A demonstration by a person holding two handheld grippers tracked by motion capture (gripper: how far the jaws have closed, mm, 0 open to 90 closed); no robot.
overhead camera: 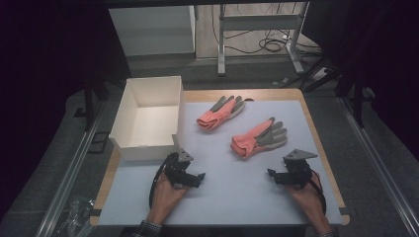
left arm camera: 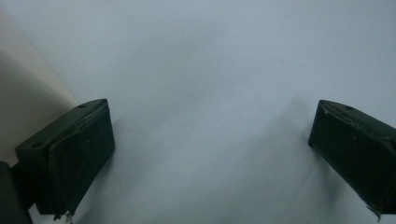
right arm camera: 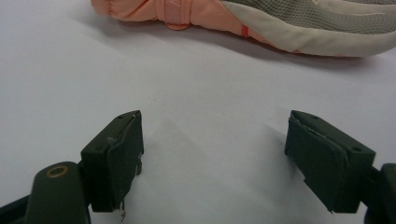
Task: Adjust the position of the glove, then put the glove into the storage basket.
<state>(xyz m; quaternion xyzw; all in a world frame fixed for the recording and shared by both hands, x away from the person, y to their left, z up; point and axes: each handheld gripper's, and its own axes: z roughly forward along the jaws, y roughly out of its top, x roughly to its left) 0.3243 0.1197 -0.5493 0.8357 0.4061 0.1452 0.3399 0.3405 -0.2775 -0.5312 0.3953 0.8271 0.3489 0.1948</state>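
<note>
Two pink-and-grey gloves lie on the white table top (overhead camera: 222, 187). One glove (overhead camera: 221, 113) is near the back, right of the box; the other glove (overhead camera: 258, 138) lies nearer, right of centre. My left gripper (overhead camera: 190, 170) rests low near the box's front corner, open, with bare table between its pads (left arm camera: 81, 156). My right gripper (overhead camera: 282, 170) sits at the front right, open and empty. In the right gripper view the nearer glove (right arm camera: 261, 18) lies just beyond the black fingers (right arm camera: 116, 158).
An open white cardboard box (overhead camera: 143, 118) stands at the table's left, its wall (left arm camera: 23, 93) close beside my left gripper. The wooden table edge (overhead camera: 316, 133) runs down the right. Table legs and cables lie on the floor behind.
</note>
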